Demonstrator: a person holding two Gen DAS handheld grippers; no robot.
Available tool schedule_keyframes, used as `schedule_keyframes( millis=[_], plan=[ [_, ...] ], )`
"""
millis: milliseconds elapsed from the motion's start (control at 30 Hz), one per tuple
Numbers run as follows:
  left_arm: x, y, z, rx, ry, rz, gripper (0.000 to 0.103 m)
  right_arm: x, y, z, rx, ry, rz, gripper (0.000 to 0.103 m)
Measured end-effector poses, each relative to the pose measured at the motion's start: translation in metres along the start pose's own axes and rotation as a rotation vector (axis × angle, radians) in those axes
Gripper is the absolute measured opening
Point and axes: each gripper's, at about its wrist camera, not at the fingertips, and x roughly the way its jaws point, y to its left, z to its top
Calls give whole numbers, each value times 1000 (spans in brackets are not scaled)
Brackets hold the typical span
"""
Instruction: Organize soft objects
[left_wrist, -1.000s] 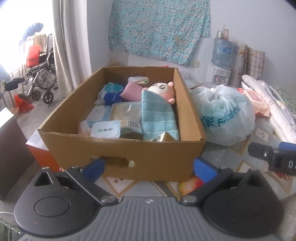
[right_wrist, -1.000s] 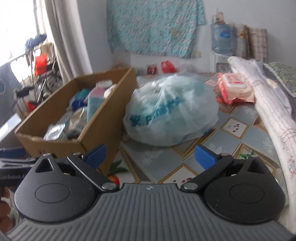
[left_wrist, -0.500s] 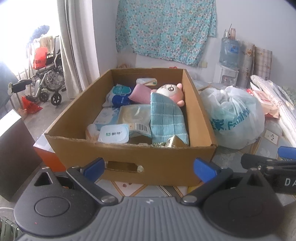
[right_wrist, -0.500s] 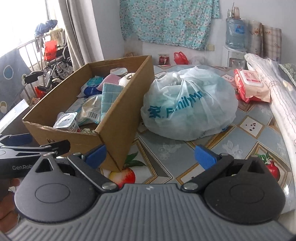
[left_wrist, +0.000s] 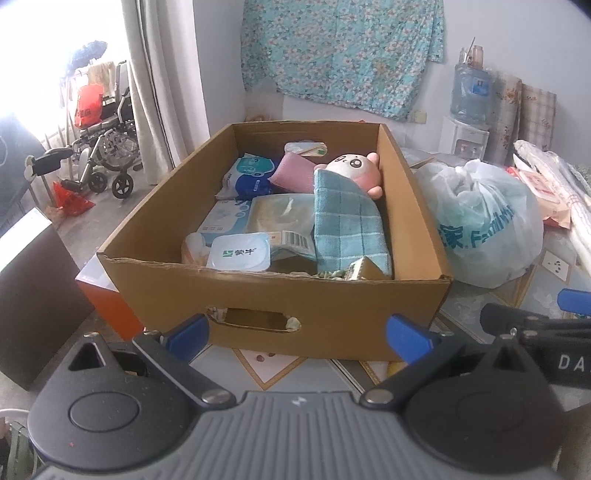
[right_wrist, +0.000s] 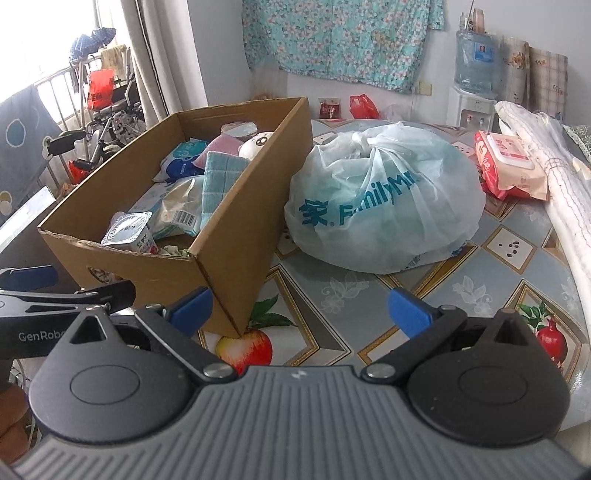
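A cardboard box stands on the patterned table and shows in the right wrist view too. It holds a blue checked towel, a pink plush doll, a pink pad, tissue packs and a yogurt cup. A tied white plastic bag lies right of the box. My left gripper is open and empty in front of the box. My right gripper is open and empty over the table by the box corner.
A pink wet-wipe pack and a rolled white quilt lie at the table's right. A water dispenser stands at the back wall. A wheelchair stands by the curtain on the left. An orange box sits under the cardboard box's left corner.
Both grippers have drawn back and risen a little, so the box and the bag sit farther and lower in view. Nothing on the table has moved.
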Motion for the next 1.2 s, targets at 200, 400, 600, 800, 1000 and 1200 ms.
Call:
schedule_keyframes(
  millis=[200, 400, 600, 800, 1000, 1200],
  plan=[
    [3, 3, 0, -6, 13, 7, 103, 5, 4, 1, -4, 12, -3, 102],
    [6, 4, 2, -8, 19, 19, 103, 9, 4, 3, -4, 21, -8, 102],
    [7, 3, 3, -2, 20, 30, 103, 11, 4, 2, 6, 29, -4, 102],
    [7, 3, 2, -1, 23, 27, 103, 10, 2, 2, 6, 32, -5, 102],
    [8, 1, 3, 7, 32, 20, 102, 11, -1, 1, 13, 42, -8, 102],
    [10, 0, 2, 10, 41, 16, 102, 13, -2, 1, 14, 49, -10, 102]
  ],
)
